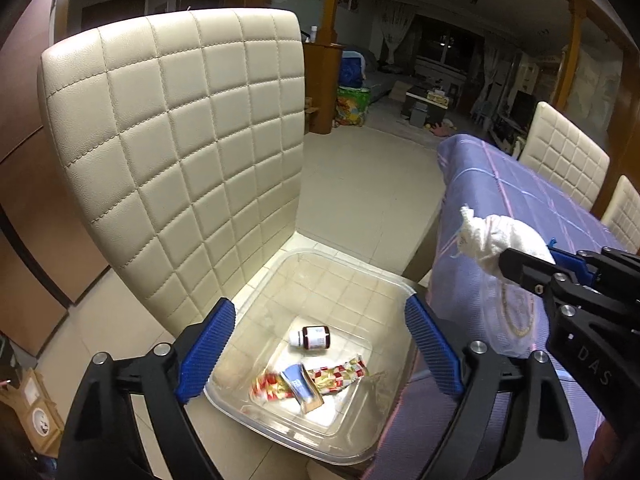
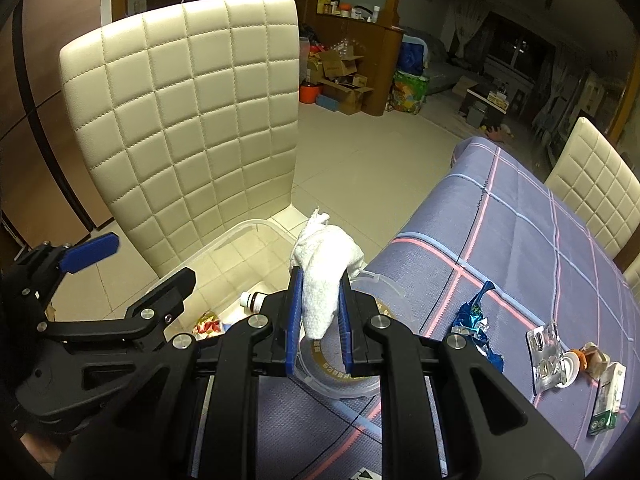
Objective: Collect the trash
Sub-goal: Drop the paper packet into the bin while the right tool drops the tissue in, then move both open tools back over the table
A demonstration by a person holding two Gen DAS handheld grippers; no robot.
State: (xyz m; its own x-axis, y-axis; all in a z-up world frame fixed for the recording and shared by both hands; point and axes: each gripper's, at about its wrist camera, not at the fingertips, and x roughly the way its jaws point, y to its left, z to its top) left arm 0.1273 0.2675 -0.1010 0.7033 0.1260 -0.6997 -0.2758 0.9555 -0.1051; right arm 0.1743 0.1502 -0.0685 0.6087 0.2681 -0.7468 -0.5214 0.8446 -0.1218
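Observation:
A clear plastic bin stands on the seat of a cream quilted chair. In it lie a small brown bottle, a red and yellow wrapper and a small blue tube. My left gripper is open and empty above the bin. My right gripper is shut on a crumpled white tissue and holds it near the table edge, beside the bin. The tissue also shows in the left wrist view.
The table has a purple checked cloth. On it lie a clear round lid, a blue foil wrapper, a clear blister pack, a small green and white box and a small brown item. More cream chairs stand beyond.

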